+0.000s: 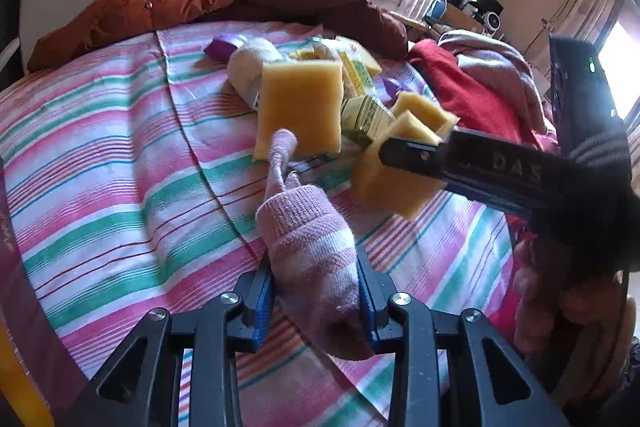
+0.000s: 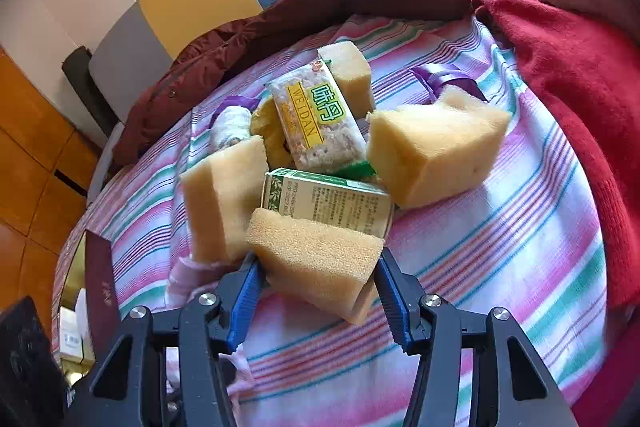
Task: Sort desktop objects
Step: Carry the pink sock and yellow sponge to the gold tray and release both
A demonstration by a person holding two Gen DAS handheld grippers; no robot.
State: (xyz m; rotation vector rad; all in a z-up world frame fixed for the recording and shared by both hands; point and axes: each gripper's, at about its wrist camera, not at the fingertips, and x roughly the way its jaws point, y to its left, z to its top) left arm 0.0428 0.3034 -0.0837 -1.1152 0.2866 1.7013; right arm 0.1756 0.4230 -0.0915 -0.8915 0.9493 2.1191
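My left gripper is shut on a pink striped sock, held above the striped sheet. My right gripper is shut on a yellow sponge; it shows in the left wrist view with that sponge, just right of the sock. Ahead lies a heap: several more yellow sponges, a green carton, a "Weidan" snack pack and a rolled pale sock.
A maroon jacket lies at the far edge of the sheet. Red and grey clothes pile up on the right. Purple ribbon lies beside the heap. A dark booklet and small boxes sit lower left.
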